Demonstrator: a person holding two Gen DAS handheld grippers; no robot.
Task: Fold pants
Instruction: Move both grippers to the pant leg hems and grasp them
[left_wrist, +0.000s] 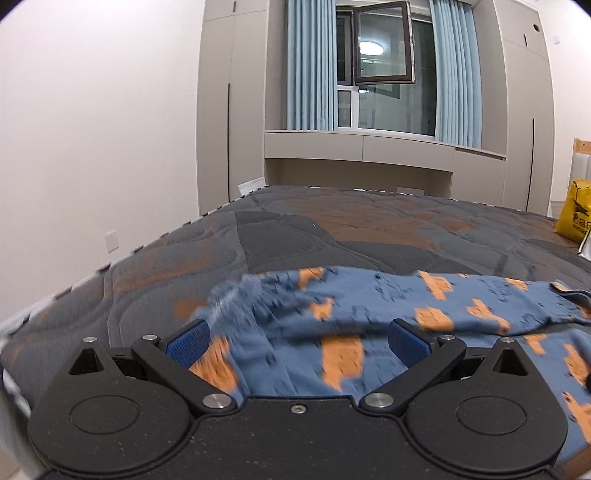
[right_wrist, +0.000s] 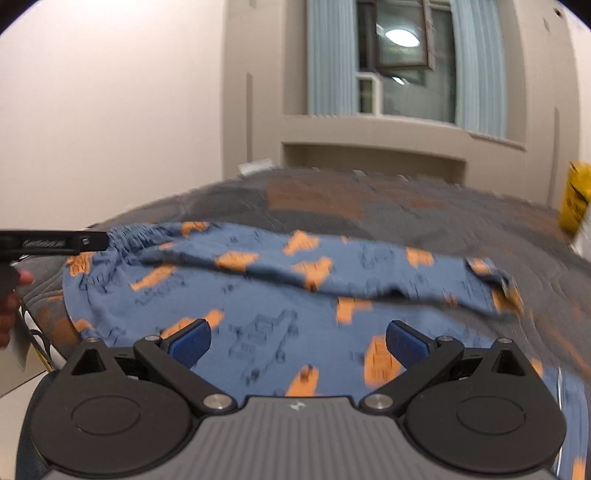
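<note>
Blue pants with orange and dark prints (left_wrist: 369, 317) lie across the near part of a bed, folded over lengthwise; they also show in the right wrist view (right_wrist: 280, 291). My left gripper (left_wrist: 297, 341) is open over the pants near the gathered waistband (left_wrist: 232, 295), nothing between its blue pads. My right gripper (right_wrist: 297, 341) is open above the middle of the pants, also empty. In the right wrist view the left gripper's black body (right_wrist: 55, 242) reaches in from the left edge beside the waistband (right_wrist: 136, 232).
The bed has a grey and brown quilted cover (left_wrist: 332, 229). A yellow bag (left_wrist: 574, 210) stands at the bed's right edge. A white wall is on the left, beige cabinets and a curtained window (left_wrist: 380, 66) are beyond the bed.
</note>
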